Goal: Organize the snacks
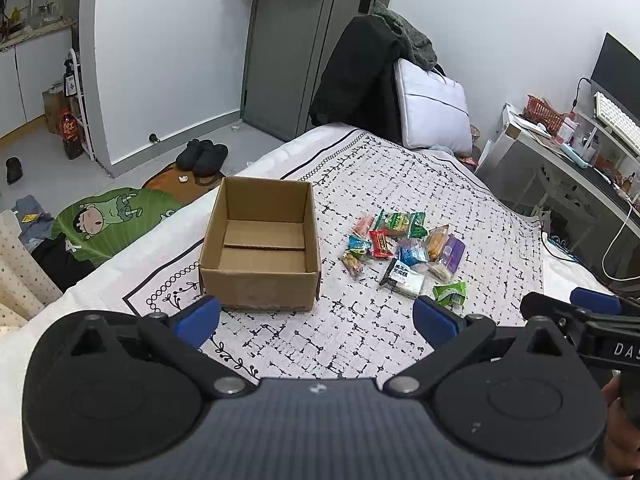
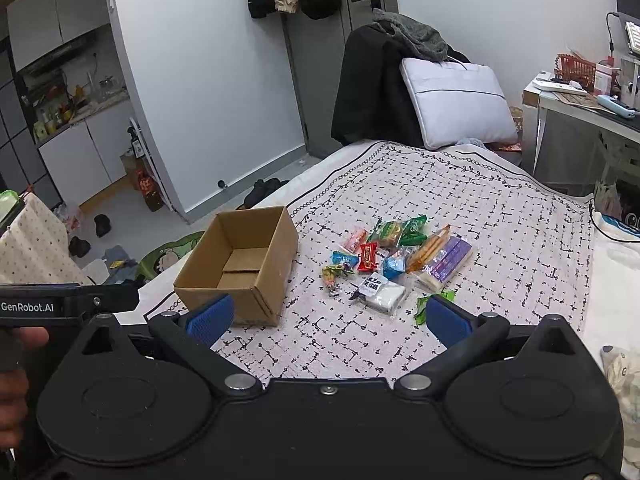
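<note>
An open, empty cardboard box [image 1: 260,276] [image 2: 236,280] stands on the patterned bedspread [image 1: 340,340] [image 2: 500,220]. To its right lies a pile of several wrapped snacks [image 1: 404,252] [image 2: 400,260], among them a red packet [image 1: 380,245] [image 2: 367,257], a white-and-black packet [image 1: 402,278] [image 2: 380,292], a purple packet [image 1: 452,254] [image 2: 448,260] and a small green packet [image 1: 450,293] [image 2: 422,308]. My left gripper [image 1: 316,320] hovers open in front of the box and the pile, holding nothing. My right gripper [image 2: 330,318] is also open and empty, its right pad beside the green packet.
A chair draped with dark clothes [image 1: 360,72] [image 2: 376,92] and a white laptop bag [image 1: 434,108] [image 2: 456,104] stand behind the bed. A cluttered desk [image 1: 568,160] [image 2: 580,104] lies to the right. Slippers [image 1: 202,156] and a cartoon mat [image 1: 104,220] cover the floor at left.
</note>
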Available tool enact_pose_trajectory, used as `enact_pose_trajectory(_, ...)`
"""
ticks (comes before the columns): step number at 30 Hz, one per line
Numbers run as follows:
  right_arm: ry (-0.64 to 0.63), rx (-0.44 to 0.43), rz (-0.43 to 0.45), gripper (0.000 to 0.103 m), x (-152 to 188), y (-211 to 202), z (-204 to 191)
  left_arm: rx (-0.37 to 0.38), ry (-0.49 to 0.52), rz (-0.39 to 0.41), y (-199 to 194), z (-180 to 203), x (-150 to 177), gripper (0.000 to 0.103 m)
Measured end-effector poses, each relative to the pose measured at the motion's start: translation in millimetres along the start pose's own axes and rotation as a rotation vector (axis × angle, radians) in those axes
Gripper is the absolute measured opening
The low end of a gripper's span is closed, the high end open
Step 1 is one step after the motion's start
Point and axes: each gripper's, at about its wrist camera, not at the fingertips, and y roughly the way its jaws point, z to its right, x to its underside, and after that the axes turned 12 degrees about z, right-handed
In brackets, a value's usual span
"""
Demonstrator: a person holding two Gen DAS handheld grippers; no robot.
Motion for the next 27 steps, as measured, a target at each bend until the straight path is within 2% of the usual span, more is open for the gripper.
enact_pose_trajectory(27,0.003,0.001,0.005,0.103,-1.3,-2.2,0.0,0.004,0.006,0.007,-5.7,2.0,-2.9,0.102)
